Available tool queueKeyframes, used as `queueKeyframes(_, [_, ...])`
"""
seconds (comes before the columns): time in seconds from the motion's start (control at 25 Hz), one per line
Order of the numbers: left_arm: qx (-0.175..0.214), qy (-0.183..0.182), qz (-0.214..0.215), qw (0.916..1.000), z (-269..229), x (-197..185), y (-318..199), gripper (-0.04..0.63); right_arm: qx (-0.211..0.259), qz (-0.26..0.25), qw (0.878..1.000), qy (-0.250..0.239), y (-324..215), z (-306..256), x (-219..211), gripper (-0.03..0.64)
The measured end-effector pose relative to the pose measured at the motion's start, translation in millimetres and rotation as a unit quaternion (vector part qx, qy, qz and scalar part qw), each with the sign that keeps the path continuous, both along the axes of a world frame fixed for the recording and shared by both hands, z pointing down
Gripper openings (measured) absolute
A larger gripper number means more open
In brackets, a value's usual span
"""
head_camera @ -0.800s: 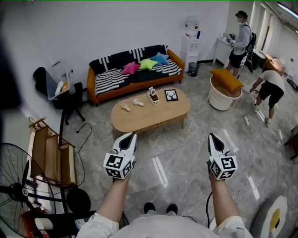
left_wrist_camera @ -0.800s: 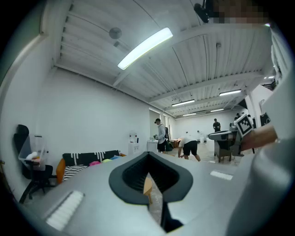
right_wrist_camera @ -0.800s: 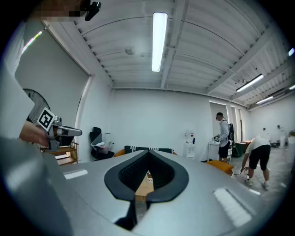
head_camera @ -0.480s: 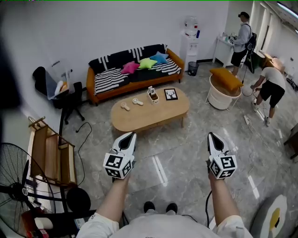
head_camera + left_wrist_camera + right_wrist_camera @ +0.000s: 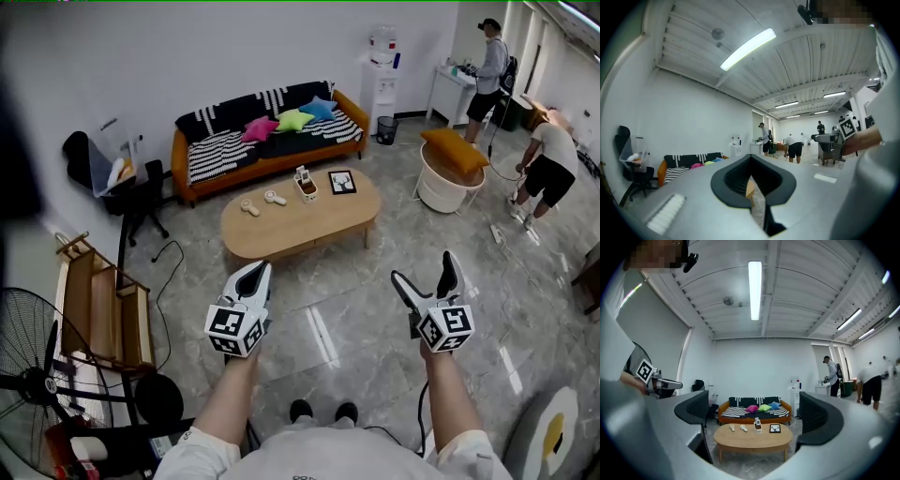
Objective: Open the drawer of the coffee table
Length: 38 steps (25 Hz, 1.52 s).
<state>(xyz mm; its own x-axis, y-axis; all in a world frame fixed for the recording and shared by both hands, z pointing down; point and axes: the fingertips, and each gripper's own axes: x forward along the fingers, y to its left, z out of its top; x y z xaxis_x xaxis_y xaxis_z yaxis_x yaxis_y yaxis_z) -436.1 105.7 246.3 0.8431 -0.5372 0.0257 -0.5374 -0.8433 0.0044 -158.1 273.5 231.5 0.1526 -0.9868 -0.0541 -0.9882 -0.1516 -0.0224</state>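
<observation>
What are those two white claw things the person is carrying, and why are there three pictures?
No robot here: a person carries two hand-held grippers, each with two fingers. One picture comes from a camera on the person's head, looking down; the other two come from cameras riding on each gripper, looking along its fingers. The left gripper is shut and empty; the right gripper is open wide, also empty. Both point toward the coffee table, well short of it. On it lie two small white objects, a small holder and a framed picture.
</observation>
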Motion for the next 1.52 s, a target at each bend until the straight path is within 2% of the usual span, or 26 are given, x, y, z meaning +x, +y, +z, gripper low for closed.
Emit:
queueKeyframes(0.56, [-0.004, -0.019, 0.001, 0.9998, 12, 25, 15, -0.002, -0.034, 0.004, 0.999, 0.011, 29, 23, 23, 0.590])
queueKeyframes(1.08, [0.019, -0.036, 0.001, 0.9992, 2, 88, 53, -0.002, -0.024, 0.012, 1.000, 0.017, 86, 16, 99, 0.589])
queueKeyframes(1.32, [0.022, -0.042, 0.006, 0.9989, 14, 113, 35, -0.002, -0.022, 0.026, 0.999, 0.013, 78, 25, 129, 0.589])
queueKeyframes(1.52, [0.019, -0.038, 0.019, 0.9989, 27, 152, -1, -0.002, -0.028, 0.040, 0.999, 0.021, 53, 28, 160, 0.589])
